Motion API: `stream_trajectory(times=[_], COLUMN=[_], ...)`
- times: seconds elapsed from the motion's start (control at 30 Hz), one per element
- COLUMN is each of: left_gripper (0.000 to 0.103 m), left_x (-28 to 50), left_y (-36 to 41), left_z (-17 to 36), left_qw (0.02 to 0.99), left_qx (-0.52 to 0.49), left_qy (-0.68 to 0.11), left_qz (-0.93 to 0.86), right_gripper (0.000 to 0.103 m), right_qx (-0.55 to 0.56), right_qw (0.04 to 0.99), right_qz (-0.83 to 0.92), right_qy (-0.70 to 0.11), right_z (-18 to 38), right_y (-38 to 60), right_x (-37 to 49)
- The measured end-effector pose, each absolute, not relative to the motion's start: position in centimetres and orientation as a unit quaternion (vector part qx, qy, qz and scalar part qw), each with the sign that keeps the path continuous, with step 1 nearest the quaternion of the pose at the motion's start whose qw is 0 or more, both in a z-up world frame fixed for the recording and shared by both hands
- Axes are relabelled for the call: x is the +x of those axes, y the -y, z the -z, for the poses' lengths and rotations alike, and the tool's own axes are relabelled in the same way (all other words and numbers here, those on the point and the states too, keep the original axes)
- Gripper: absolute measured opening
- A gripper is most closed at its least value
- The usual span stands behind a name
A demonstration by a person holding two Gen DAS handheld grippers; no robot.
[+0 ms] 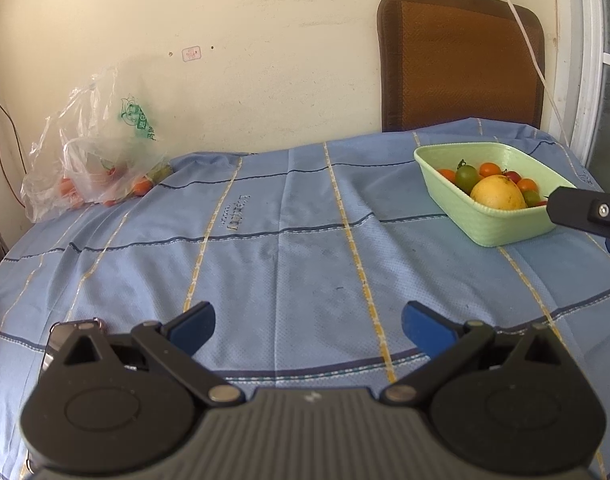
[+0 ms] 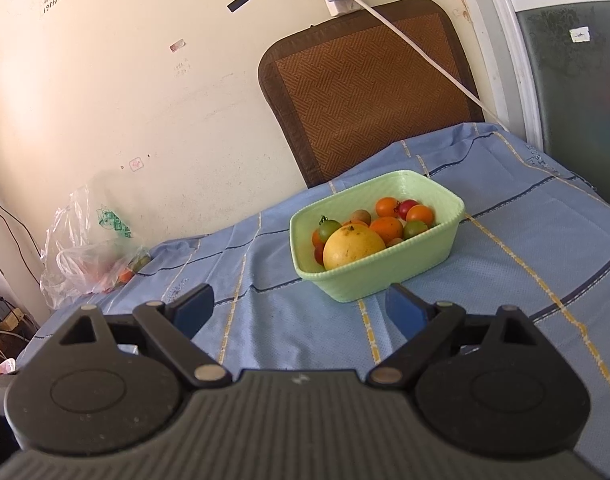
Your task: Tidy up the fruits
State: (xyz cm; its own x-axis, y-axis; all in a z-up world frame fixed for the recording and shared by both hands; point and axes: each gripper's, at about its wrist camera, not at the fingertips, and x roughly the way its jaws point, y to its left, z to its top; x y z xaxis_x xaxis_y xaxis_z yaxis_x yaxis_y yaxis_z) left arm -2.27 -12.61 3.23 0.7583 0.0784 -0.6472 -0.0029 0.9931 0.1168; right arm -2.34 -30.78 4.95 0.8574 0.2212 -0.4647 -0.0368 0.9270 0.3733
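Note:
A light green basket (image 1: 501,226) (image 2: 385,274) stands on the blue checked cloth at the right. It holds a large yellow citrus fruit (image 1: 498,193) (image 2: 353,247) and several small orange, red and green tomatoes (image 2: 387,229). A clear plastic bag (image 1: 93,160) (image 2: 85,260) with more small fruits lies at the far left by the wall. My left gripper (image 1: 308,326) is open and empty above the cloth's middle. My right gripper (image 2: 299,308) is open and empty just in front of the basket; its finger shows in the left wrist view (image 1: 585,214).
A brown woven chair back (image 1: 461,60) (image 2: 369,92) stands behind the table against the wall. A white cable (image 2: 421,52) hangs from a power strip. A small shiny object (image 1: 65,336) lies by my left finger. Clutter and wires sit at the far left (image 2: 1,320).

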Motion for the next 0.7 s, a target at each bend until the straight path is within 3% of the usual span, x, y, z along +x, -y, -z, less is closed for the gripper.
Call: stream_trajectory(times=[0.7], left_gripper=[0.103], left_x=[-1.83], left_y=[12.16], left_z=[-2.63], left_qw=[0.931], left_qx=[0.046], left_qy=[-0.361], left_qz=[-0.013], right_gripper=[0.094], right_qx=[0.174], right_qw=[0.947], right_qz=[-0.066], right_qy=[-0.262], right_z=[-4.75], right_y=[30.58], right_x=[-2.02])
